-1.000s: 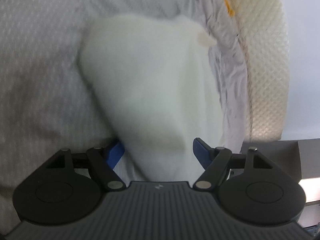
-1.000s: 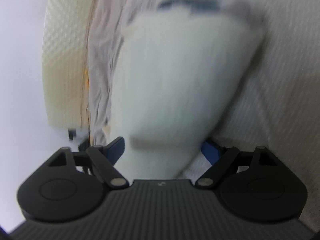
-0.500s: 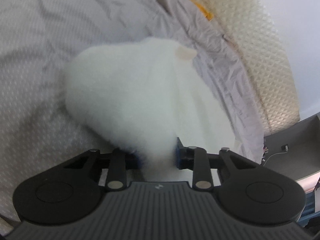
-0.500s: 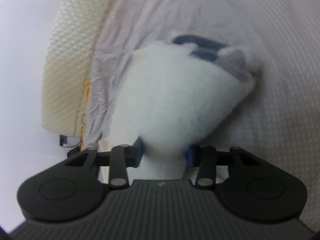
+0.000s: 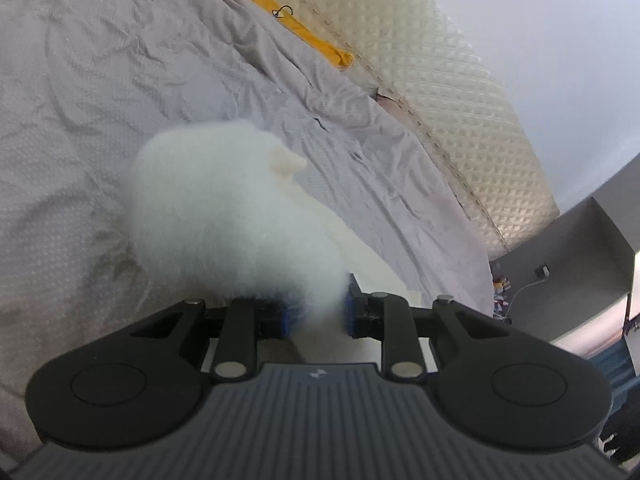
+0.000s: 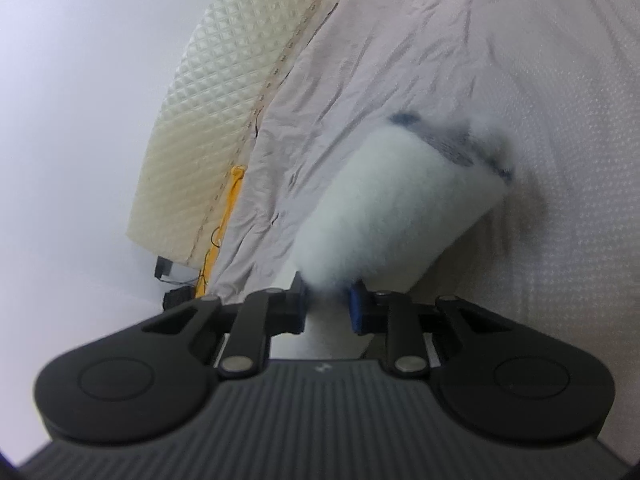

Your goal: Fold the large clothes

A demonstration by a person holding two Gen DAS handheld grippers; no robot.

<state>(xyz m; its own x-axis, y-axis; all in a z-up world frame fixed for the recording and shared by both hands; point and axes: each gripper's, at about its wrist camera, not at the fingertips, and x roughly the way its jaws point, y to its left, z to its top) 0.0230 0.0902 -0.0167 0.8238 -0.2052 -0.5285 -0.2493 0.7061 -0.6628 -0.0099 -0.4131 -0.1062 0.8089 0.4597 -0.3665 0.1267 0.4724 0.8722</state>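
A white fluffy garment (image 5: 224, 216) hangs bunched over the grey bedsheet (image 5: 80, 80). My left gripper (image 5: 316, 314) is shut on a pinch of it, blue pads pressing the fleece from both sides. In the right wrist view the same white garment (image 6: 392, 216) shows a grey and dark blue trim at its far end. My right gripper (image 6: 329, 307) is shut on another part of it. The garment hides most of both grippers' fingertips.
A cream quilted mattress edge (image 5: 460, 92) runs along the bed, also in the right wrist view (image 6: 208, 120). A yellow strip with black cable (image 5: 304, 32) lies beside it. A grey shelf with small items (image 5: 560, 264) stands at the right.
Both grippers went from open around the garment to shut on it, then lifted and tilted; the garment now hangs smaller and further from the cameras.
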